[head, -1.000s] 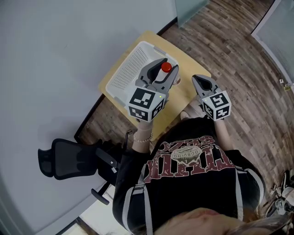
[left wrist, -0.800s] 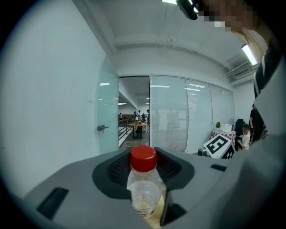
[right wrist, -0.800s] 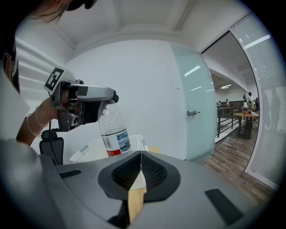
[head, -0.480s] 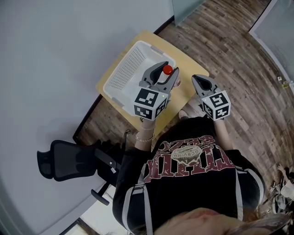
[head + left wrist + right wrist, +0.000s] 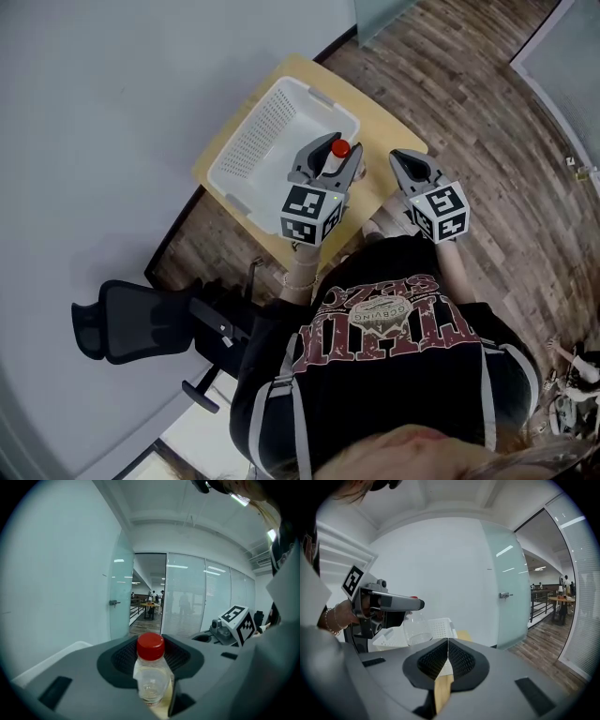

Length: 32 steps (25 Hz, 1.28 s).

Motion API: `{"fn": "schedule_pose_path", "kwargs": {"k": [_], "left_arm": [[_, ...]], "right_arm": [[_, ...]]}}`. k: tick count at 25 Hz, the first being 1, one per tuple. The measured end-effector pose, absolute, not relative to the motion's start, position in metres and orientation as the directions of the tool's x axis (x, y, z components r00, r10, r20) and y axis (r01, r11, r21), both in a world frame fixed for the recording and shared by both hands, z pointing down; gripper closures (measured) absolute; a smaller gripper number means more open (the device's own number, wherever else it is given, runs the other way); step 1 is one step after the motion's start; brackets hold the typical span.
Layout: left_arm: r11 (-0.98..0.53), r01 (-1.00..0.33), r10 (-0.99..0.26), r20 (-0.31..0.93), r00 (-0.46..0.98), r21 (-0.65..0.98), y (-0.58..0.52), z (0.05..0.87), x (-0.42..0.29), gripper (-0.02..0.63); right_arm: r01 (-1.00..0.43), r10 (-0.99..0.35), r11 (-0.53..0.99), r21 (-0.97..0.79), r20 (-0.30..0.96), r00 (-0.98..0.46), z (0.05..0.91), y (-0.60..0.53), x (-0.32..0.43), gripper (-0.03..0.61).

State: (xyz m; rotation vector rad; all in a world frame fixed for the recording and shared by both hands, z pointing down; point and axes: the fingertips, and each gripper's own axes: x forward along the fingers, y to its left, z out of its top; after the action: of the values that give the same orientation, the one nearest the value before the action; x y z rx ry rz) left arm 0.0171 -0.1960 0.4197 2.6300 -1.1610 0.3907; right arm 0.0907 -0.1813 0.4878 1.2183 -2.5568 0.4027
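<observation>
Left gripper (image 5: 327,159) clamped on clear plastic bottle with red cap (image 5: 150,670), upright, aloft just beside white perforated plastic basket (image 5: 317,95). Judged mid-carry. Right gripper (image 5: 404,162) closed, empty, near.

Head view: steeply down, from well above the table (image 5: 382,125). Gripper views: close, level along the jaws; all share the bottle (image 5: 151,677).

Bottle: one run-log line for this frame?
left gripper: shut on bottle, upright | right gripper: shut, empty | basket: on table
</observation>
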Motion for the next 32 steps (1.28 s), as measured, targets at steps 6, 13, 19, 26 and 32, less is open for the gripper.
{"fn": "schedule_pose_path", "kwargs": {"k": [6,13,19,26,32], "left_arm": [[-0.629,-0.773,-0.708,0.352,0.613,0.082,-0.194,0.437,0.015,0.414],[-0.595,-0.799,-0.735,0.346,0.584,0.085,-0.187,0.454,0.009,0.414],[-0.597,-0.798,-0.735,0.341,0.586,0.083,-0.175,0.467,0.008,0.414],[-0.592,-0.8,-0.73,0.355,0.584,0.098,-0.165,0.484,0.009,0.414],[-0.587,-0.804,-0.733,0.36,0.577,0.092,-0.161,0.498,0.009,0.414]], "right_arm": [[-0.776,-0.694,0.616,-0.135,0.374,-0.615,0.492,-0.187,0.087,0.56],[-0.763,-0.675,0.63,-0.142,0.385,-0.629,0.499,-0.19,0.082,0.56],[-0.751,-0.66,0.645,-0.14,0.392,-0.641,0.501,-0.191,0.075,0.56],[-0.74,-0.646,0.659,-0.137,0.4,-0.65,0.502,-0.192,0.071,0.56],[-0.735,-0.637,0.664,-0.134,0.414,-0.651,0.505,-0.191,0.071,0.56]]}}
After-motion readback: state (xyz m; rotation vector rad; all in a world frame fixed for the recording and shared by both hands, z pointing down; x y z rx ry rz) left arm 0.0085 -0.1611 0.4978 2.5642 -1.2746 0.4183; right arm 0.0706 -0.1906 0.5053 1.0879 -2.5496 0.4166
